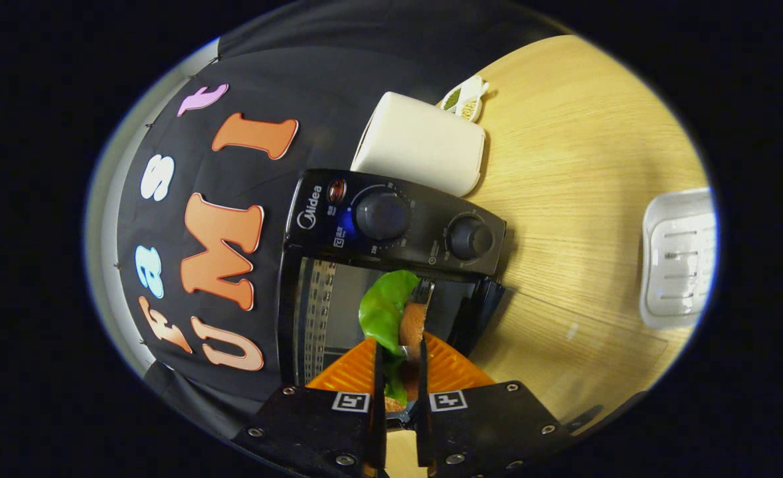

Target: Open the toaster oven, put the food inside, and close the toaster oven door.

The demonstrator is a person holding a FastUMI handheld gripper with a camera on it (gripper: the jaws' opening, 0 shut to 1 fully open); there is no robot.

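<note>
Food held at the open toaster oven

The tongs (401, 362) pinch the food (391, 312), a soft, light leafy bite, just before the toaster oven (391, 229) mouth; it looks floppy, so grip its firmer middle.

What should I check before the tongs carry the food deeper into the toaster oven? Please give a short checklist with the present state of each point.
1. Grip: the tongs are shut on the food, a green leaf with an orange piece, held between both fingers. Ok.
2. Door: the toaster oven looks open, its cavity showing just ahead of the fingers. Ok.
3. Alignment: the food points at the cavity, below the two knobs. Ok.
4. Leaf clearance at the upper edge of the opening. Cannot tell.
5. Rack or tray inside to receive the food. Cannot tell.
6. White box stands beyond the oven, out of the path. Ok.
</note>
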